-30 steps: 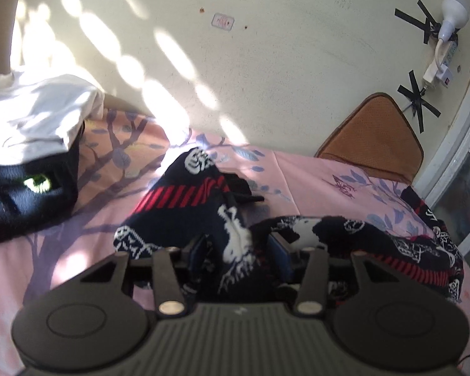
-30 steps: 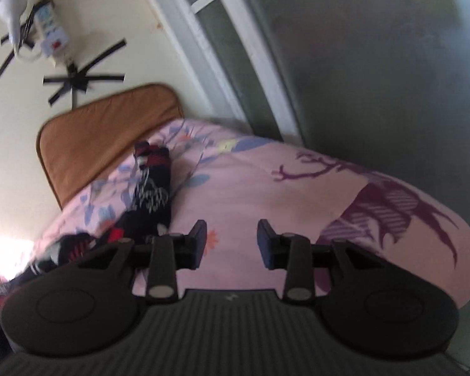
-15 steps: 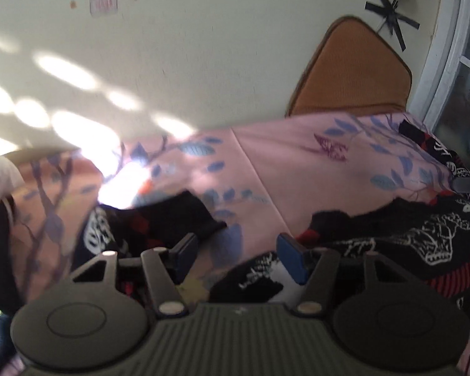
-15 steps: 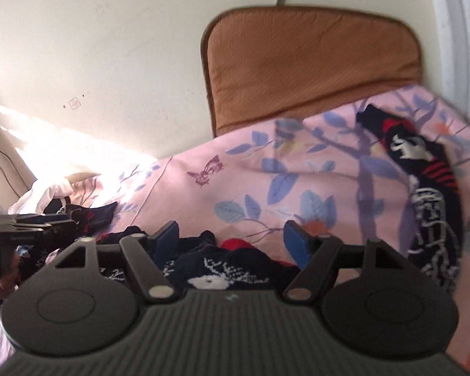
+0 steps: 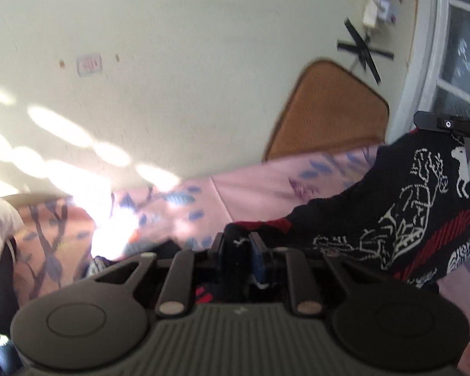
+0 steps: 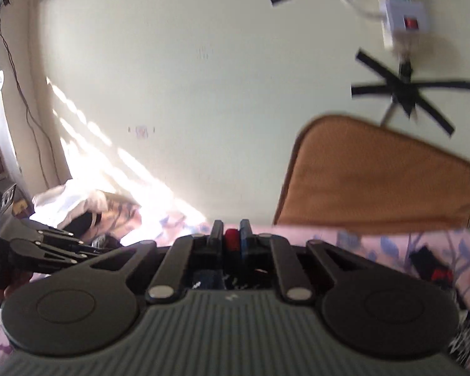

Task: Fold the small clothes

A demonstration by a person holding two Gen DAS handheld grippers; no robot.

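Observation:
A black knitted garment (image 5: 407,219) with white figures and red stripes hangs stretched above the pink bedsheet (image 5: 250,188). My left gripper (image 5: 237,246) is closing with a dark fold of the garment pinched between its pads. Its raised far corner is held by my right gripper (image 5: 423,122), seen at the upper right of the left wrist view. In the right wrist view the right gripper (image 6: 232,235) is shut on a red edge of the garment. The left gripper (image 6: 75,252) shows at the left there, in a person's hand.
A brown cushion (image 6: 376,175) leans on the pale wall behind the bed. White and dark clothes (image 6: 69,200) are piled at the far left. A power strip (image 6: 401,9) is taped to the wall, and a window frame (image 5: 429,62) is at the right. Another dark piece (image 6: 432,266) lies on the sheet.
Both grippers went from open to closed on the garment and lifted it off the bed. The right one swung round from the bed's edge toward the wall and rose.

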